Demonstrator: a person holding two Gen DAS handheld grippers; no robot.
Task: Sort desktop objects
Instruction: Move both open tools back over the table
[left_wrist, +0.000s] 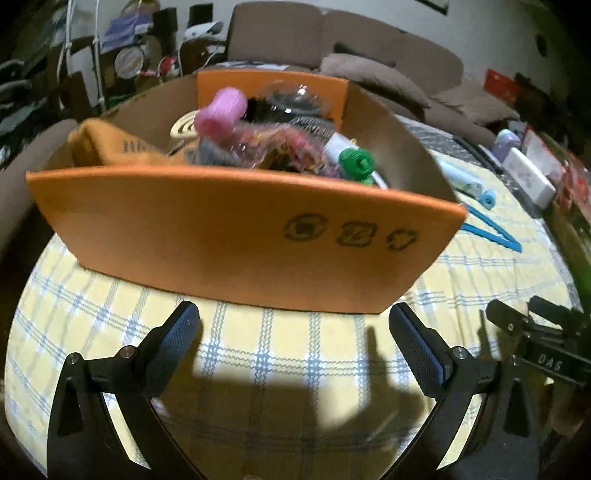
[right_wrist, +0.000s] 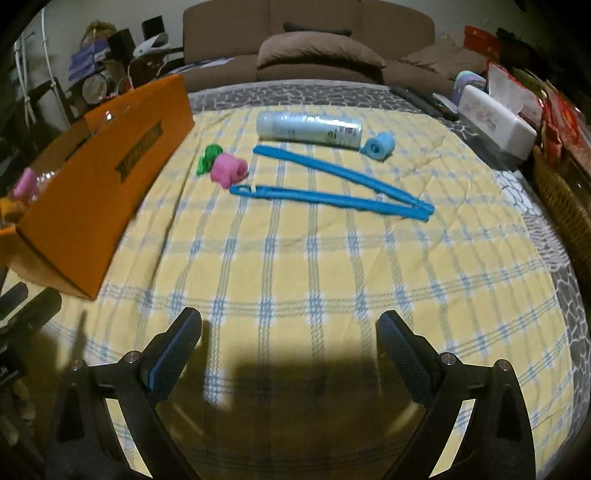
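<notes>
The left gripper (left_wrist: 293, 332) hangs just in front of the near wall of an orange cardboard box (left_wrist: 243, 236), its jaws spread wide and holding nothing. The box stands on a tabletop covered by a yellow and blue checked cloth (left_wrist: 258, 354) and is heaped with small things: a pink roller (left_wrist: 221, 110), a green roller (left_wrist: 356, 162), a tangle of coloured bands (left_wrist: 288, 147) and a dark hairbrush (left_wrist: 310, 123). The right gripper (right_wrist: 290, 347) is also spread open and empty, low over a bare stretch of the cloth, with the box to its left. Farther along the tabletop lie the loose pieces: a second pink roller (right_wrist: 229, 170) touching a green one (right_wrist: 207, 158), a blue roller (right_wrist: 378, 146) just beside the end of a pale spray can (right_wrist: 308, 130) lying on its side, and a pair of long blue tongs (right_wrist: 332, 184) opened in a V between the rollers and the right gripper. A white tissue box (right_wrist: 495, 118) sits at the far right edge, and a brown sofa (right_wrist: 310, 40) stands behind the tabletop.
</notes>
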